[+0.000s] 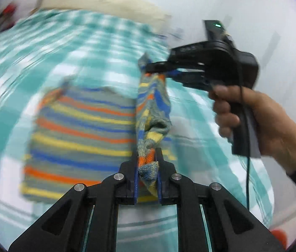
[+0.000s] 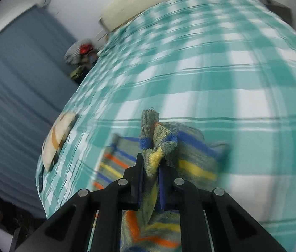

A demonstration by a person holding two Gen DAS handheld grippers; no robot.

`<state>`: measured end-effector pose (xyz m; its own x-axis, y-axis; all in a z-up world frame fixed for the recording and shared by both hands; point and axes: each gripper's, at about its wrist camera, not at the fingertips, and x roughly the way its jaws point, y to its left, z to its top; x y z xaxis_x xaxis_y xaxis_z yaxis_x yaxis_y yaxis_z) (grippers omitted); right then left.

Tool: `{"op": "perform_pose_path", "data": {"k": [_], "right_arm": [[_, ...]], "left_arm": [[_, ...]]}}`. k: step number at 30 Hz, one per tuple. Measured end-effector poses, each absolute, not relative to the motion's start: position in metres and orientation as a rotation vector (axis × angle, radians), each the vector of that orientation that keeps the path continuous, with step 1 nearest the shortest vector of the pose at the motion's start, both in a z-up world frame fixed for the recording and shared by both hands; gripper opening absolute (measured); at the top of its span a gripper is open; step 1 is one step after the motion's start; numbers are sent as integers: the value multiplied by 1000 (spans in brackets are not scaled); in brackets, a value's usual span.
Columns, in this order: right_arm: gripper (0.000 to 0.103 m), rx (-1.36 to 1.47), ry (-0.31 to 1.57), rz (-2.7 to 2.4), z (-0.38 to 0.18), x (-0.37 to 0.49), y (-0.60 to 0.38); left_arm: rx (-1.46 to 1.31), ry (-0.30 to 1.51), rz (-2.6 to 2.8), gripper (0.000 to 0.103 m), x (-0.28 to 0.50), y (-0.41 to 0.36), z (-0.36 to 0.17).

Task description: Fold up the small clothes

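Progress: early, fold underway | striped knit garment [image 1: 80,126] edge lifted off bed [image 1: 105,33] | left hand-held gripper [image 1: 147,168] and right hand-held gripper [image 1: 158,68] clamped on it | folding over and flattening judged outstanding

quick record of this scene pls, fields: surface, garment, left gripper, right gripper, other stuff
surface: bed with teal and white checked sheet
garment: striped knit, grey with orange, yellow and blue bands; one edge lifted, the rest lying on the sheet
left gripper: jaws shut on the knit's lifted edge
right gripper: jaws shut on the same edge, further along; held by a hand
other stuff: cream item near the sheet's edge, blurred; blue curtain
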<state>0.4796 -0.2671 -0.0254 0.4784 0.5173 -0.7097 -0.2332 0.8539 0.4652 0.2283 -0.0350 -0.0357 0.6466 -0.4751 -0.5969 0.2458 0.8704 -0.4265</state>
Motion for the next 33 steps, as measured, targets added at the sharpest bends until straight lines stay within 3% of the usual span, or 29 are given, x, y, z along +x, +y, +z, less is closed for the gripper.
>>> {"op": "perform_pose_path", "data": {"k": [6, 8, 9, 10, 12, 15, 23, 28, 29, 30, 31, 33], "right_arm": [[12, 241, 1052, 493, -66, 512, -149], [18, 290, 1082, 541, -86, 520, -123], [22, 347, 1082, 577, -92, 523, -118], [36, 445, 1082, 633, -100, 524, -116], [51, 554, 1053, 674, -102, 520, -120], [51, 502, 990, 656, -83, 503, -137], [51, 48, 928, 503, -55, 387, -189], [51, 111, 927, 434, -77, 300, -222], [51, 135, 924, 424, -78, 290, -227], [51, 169, 920, 410, -82, 277, -234], [51, 200, 915, 395, -85, 263, -239], [51, 238, 907, 364, -91, 241, -245]], "left_arm": [[-525, 882, -275, 12, 252, 29, -84], [-566, 911, -243, 21, 258, 39, -98], [-581, 935, -231, 24, 258, 44, -104], [-586, 942, -227, 27, 258, 49, -106], [-566, 926, -234, 32, 249, 58, -103], [-533, 907, -242, 42, 234, 64, -96], [-489, 851, -322, 42, 212, 73, -76], [-424, 915, -299, 42, 249, 54, -84], [-420, 934, -288, 38, 254, 53, -88], [-417, 953, -280, 26, 259, 52, -93], [-405, 971, -270, 5, 262, 51, -97], [-393, 968, -252, 4, 262, 53, -99]]}}
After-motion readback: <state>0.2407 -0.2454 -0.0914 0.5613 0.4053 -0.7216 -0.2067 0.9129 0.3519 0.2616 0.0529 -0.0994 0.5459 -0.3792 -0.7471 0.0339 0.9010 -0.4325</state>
